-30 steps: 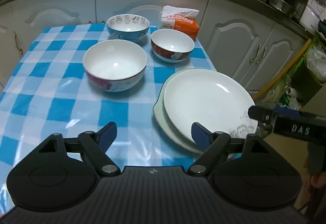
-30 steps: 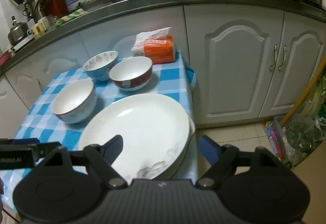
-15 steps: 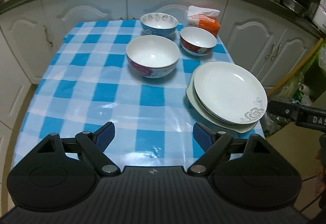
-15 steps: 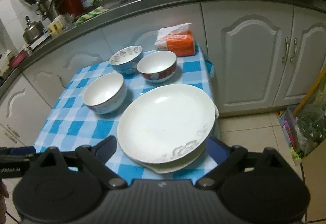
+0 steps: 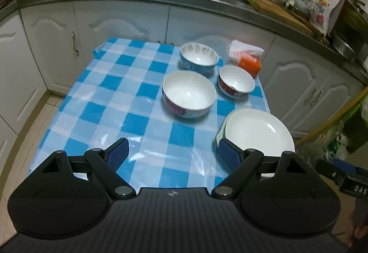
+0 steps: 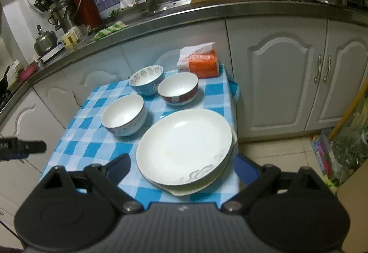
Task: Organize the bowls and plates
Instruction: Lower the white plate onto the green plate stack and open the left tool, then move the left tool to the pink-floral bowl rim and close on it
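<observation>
Two white plates are stacked at the near right corner of the checked table (image 5: 115, 96); the top plate (image 5: 257, 131) (image 6: 184, 144) has a grey flower pattern, and the lower plate (image 6: 184, 192) peeks out beneath it. Behind them stand a large white bowl (image 5: 188, 94) (image 6: 124, 114), a blue bowl (image 5: 199, 57) (image 6: 146, 79) and a red bowl (image 5: 237, 81) (image 6: 178, 89), all separate and upright. My left gripper (image 5: 172, 152) hovers open over the table's near edge, holding nothing. My right gripper (image 6: 182, 166) hangs above the plates' near rim, jaws wide, pads clear of it.
An orange tissue pack (image 5: 248, 59) (image 6: 200, 62) lies at the table's far right corner. White cabinets and a cluttered steel counter run behind the table. Bags sit on the floor (image 6: 345, 151) to the right. The left half of the cloth carries no dishes.
Both grippers have risen and drawn back from the table, so the dishes look smaller. The right jaws have spread wider. The plates and bowls have not moved.
</observation>
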Demonstrator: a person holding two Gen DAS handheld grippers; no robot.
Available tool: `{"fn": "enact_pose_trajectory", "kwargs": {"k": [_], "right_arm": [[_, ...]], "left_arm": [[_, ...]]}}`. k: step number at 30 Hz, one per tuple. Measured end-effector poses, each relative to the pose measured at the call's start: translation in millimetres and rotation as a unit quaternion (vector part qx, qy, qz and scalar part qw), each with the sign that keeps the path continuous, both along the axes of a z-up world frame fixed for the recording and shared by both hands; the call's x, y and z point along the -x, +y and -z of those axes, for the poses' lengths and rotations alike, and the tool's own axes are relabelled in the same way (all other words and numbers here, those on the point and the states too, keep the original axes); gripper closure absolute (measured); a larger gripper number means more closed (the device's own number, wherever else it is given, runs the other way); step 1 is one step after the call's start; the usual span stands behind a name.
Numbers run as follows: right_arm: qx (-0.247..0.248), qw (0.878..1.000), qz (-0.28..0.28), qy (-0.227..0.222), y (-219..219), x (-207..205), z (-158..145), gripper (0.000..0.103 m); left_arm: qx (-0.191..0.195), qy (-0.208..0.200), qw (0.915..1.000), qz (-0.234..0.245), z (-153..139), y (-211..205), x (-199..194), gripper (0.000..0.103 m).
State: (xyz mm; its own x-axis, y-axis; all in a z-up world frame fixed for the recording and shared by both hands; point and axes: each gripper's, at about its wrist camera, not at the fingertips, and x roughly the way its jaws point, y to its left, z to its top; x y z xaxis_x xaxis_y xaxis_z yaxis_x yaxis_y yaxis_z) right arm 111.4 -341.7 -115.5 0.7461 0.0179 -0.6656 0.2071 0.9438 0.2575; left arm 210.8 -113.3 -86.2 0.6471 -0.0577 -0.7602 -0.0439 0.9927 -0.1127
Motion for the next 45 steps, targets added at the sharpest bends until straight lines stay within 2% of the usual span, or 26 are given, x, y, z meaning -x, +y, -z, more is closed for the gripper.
{"fn": "enact_pose_trajectory", "kwargs": {"k": [8, 15, 21, 24, 29, 32, 34, 38, 42, 45], "right_arm": [[0.003, 1.0, -0.003, -0.012, -12.0, 3.5, -6.1, 0.007], [-0.006, 1.0, -0.021, -0.019, -10.4, -10.8, -15.4, 0.007], [-0.008, 0.999, -0.036, -0.026, 5.2, -49.1, -19.3, 0.007], [-0.013, 0.999, -0.048, -0.023, 14.3, -75.6, -16.5, 0.007], [-0.016, 0.998, -0.057, -0.013, 29.6, -122.4, 0.7, 0.007], [-0.037, 0.998, -0.053, 0.001, 33.4, -150.5, 15.6, 0.012], [-0.046, 0.998, -0.048, 0.012, 35.8, -168.6, 26.3, 0.018], [-0.06, 0.997, -0.043, 0.024, 39.0, -199.3, 44.2, 0.022], [-0.079, 0.995, -0.043, 0.036, 38.5, -225.2, 61.0, 0.039], [-0.097, 0.993, -0.035, 0.051, 36.8, -240.6, 75.5, 0.049]], "left_arm": [[0.007, -0.025, 0.9995, -0.019, -14.7, -3.2, -7.5, 0.0], [0.025, -0.032, 0.9986, -0.033, -8.9, 6.0, -34.0, 0.0], [0.033, -0.044, 0.9971, -0.052, 7.3, 18.8, -70.8, 0.0], [0.04, -0.037, 0.9969, -0.056, 23.6, 22.0, -92.2, 0.0], [0.036, -0.028, 0.998, -0.045, 53.3, 20.4, -125.8, 0.0], [0.027, -0.029, 0.9987, -0.033, 70.8, 19.5, -139.7, 0.0], [0.025, -0.021, 0.9988, -0.036, 81.0, 22.0, -148.4, 0.0], [0.023, -0.009, 0.9992, -0.03, 100.5, 25.6, -166.3, 0.0], [0.026, 0.004, 0.9994, -0.022, 115.3, 27.2, -180.3, 0.002], [0.03, 0.008, 0.9994, -0.018, 124.4, 29.8, -188.4, 0.009]]}}
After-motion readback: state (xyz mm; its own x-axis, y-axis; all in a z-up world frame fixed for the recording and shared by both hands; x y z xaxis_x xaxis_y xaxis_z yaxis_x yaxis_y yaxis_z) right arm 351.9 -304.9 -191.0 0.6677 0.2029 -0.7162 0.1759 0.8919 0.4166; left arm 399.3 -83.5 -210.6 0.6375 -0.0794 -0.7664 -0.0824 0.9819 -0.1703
